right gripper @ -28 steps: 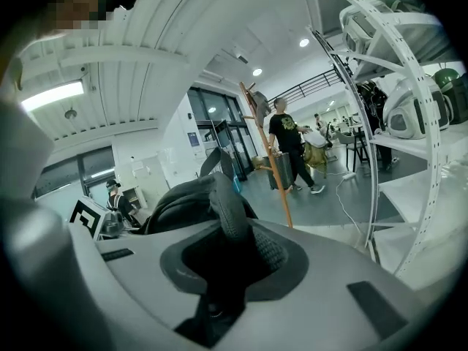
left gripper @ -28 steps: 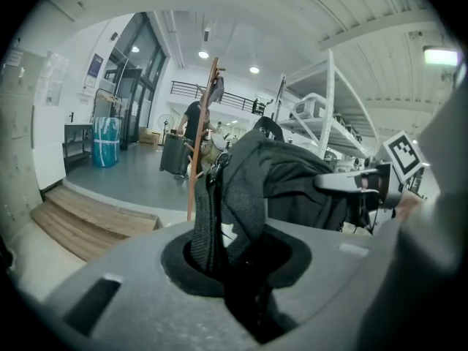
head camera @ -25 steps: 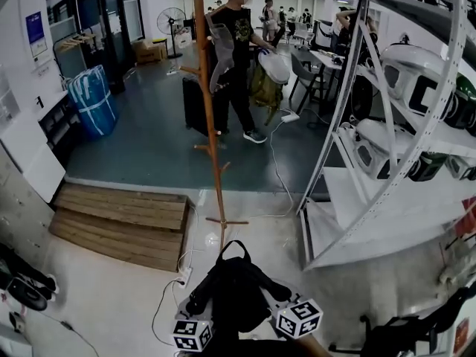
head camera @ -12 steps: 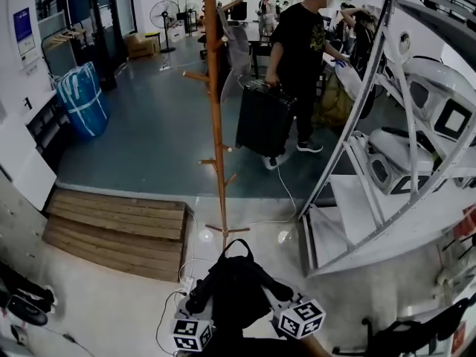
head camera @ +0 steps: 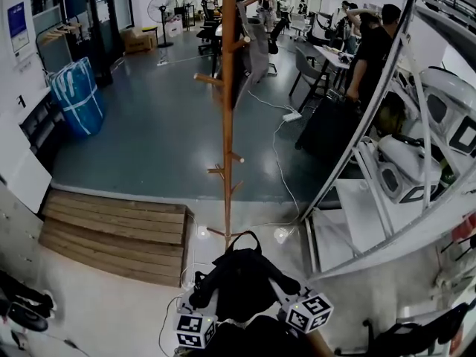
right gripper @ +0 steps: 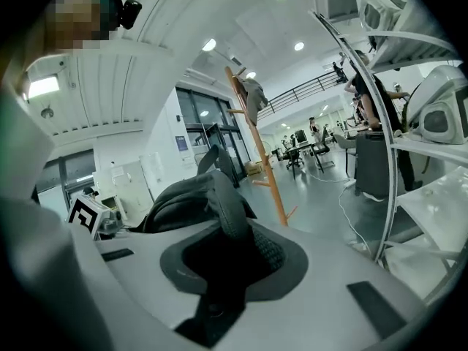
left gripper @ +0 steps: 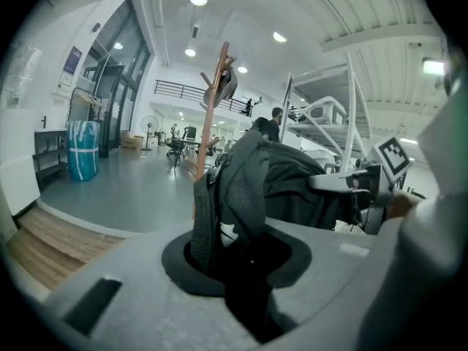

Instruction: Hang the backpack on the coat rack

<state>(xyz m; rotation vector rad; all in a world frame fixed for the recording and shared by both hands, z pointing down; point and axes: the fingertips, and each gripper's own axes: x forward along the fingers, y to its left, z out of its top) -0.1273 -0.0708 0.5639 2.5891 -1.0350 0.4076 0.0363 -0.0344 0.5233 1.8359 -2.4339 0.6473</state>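
Observation:
A black backpack (head camera: 242, 277) hangs between my two grippers low in the head view, its loop handle pointing at the wooden coat rack (head camera: 228, 110) just ahead. My left gripper (head camera: 204, 301) is shut on a backpack strap (left gripper: 219, 218), and the strap fills its jaw slot. My right gripper (head camera: 287, 292) is shut on the other padded strap (right gripper: 228, 207). The rack's pole (left gripper: 208, 123) rises behind the bag in the left gripper view. In the right gripper view the rack (right gripper: 259, 152) leans beyond the bag. A grey garment (head camera: 257, 47) hangs from an upper peg.
A wooden pallet step (head camera: 119, 225) lies left of the rack's base. A white metal shelf frame (head camera: 372, 162) holding white shells stands to the right. A person with a dark suitcase (head camera: 327, 132) stands behind it. A blue wrapped bundle (head camera: 74, 99) stands far left, and a white cable (head camera: 279, 155) runs across the floor.
The coat rack has come nearer and now stands straight ahead. The person with the suitcase walked right, behind the shelf frame. Both grippers still hold the backpack.

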